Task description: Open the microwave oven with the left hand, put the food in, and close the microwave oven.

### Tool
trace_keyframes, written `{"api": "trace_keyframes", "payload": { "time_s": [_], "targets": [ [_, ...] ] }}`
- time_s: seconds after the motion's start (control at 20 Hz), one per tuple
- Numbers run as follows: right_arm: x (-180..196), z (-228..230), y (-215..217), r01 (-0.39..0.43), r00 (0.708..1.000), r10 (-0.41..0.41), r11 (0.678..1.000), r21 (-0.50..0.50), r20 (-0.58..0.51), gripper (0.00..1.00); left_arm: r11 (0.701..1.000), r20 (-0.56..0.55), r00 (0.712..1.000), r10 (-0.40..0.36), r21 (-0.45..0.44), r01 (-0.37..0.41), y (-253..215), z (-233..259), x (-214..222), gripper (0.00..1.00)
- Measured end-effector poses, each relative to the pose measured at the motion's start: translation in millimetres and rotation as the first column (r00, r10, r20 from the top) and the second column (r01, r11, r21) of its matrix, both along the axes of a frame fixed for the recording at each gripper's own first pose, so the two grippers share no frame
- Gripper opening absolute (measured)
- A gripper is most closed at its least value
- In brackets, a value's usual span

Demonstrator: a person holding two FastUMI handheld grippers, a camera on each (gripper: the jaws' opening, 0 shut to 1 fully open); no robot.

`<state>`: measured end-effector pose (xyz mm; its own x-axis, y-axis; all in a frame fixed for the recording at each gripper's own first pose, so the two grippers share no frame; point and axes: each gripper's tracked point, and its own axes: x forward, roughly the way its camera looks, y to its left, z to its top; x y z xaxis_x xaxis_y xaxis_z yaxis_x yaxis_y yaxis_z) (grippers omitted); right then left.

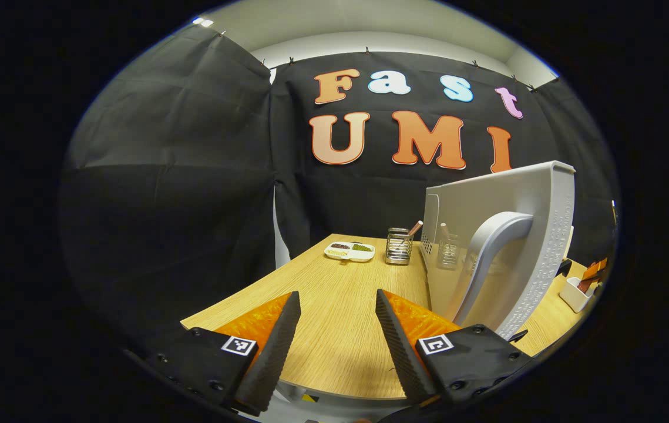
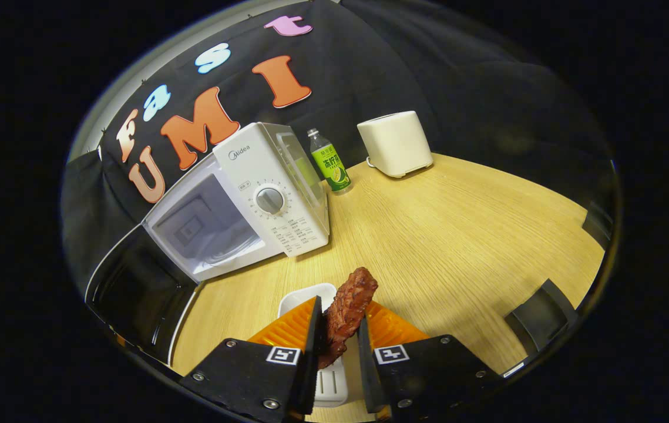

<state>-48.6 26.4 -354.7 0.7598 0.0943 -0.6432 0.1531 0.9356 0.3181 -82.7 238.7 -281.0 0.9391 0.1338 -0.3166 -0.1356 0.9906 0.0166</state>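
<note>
In the right gripper view the white microwave (image 2: 252, 200) stands on the wooden table (image 2: 440, 235) with its door (image 2: 134, 294) swung wide to the left, the cavity bare. My right gripper (image 2: 339, 329) is shut on a reddish-brown piece of food (image 2: 349, 308), held above a white tray (image 2: 311, 302) in front of the oven. In the left gripper view the open door (image 1: 504, 247) with its curved handle (image 1: 487, 258) stands just right of my left gripper (image 1: 334, 320), which is open and holds nothing.
A green-labelled bottle (image 2: 328, 161) and a cream toaster (image 2: 396, 144) stand behind the microwave's right side. A divided dish (image 1: 350, 251) and a wire utensil holder (image 1: 399, 245) sit at the table's far end. A white box (image 1: 578, 292) lies beyond the door.
</note>
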Motion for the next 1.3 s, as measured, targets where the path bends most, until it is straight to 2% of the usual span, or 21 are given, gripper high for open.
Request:
{"api": "trace_keyframes", "payload": {
  "time_s": [0.15,0.25,0.35,0.45,0.5,0.7,0.75,1.0,1.05,1.1,1.3],
  "targets": [
    [1,9,10,-0.002,0.999,-0.001,0.996,0.088,0.034,0.19,1.000,-0.001,1.000,-0.002,0.008,0.002,-3,0,2,0.82],
    [2,11,16,-0.027,0.998,0.024,0.998,0.064,0.049,0.14,1.000,0.001,1.000,-0.007,0.015,0.007,-5,0,2,0.86],
    [1,18,21,-0.042,0.997,0.040,0.999,0.030,0.061,0.12,1.000,0.002,1.000,-0.011,0.023,0.011,-8,1,1,0.82],
    [-1,22,25,-0.060,0.996,0.061,0.998,-0.017,0.064,0.11,0.999,0.008,1.000,-0.011,0.032,0.011,-9,4,0,0.82],
    [-1,25,26,-0.065,0.995,0.068,0.997,-0.049,0.074,0.11,0.999,0.014,1.000,-0.011,0.037,0.011,-9,7,-1,0.86],
    [4,53,31,-0.080,0.984,0.102,0.985,-0.150,0.147,0.12,0.998,0.025,1.000,-0.006,0.059,0.004,-8,12,-3,0.82],
    [7,60,34,-0.088,0.980,0.116,0.981,-0.171,0.163,0.11,0.998,0.025,1.000,-0.005,0.060,0.003,-6,11,-3,0.86],
    [20,90,72,-0.167,0.949,0.229,0.949,-0.268,0.218,0.11,0.998,0.022,1.000,0.004,0.067,-0.005,-4,10,-3,0.82],
    [23,94,82,-0.186,0.940,0.254,0.942,-0.280,0.228,0.11,0.997,0.021,1.000,0.004,0.070,-0.006,-3,10,-3,0.86],
    [27,98,92,-0.203,0.932,0.275,0.936,-0.289,0.236,0.11,0.997,0.022,1.000,0.007,0.076,-0.008,-2,11,-4,0.82],
    [46,117,135,-0.255,0.898,0.335,0.925,-0.283,0.285,0.11,0.991,0.011,1.000,0.023,0.132,-0.024,8,11,-6,0.82]
  ]
}}
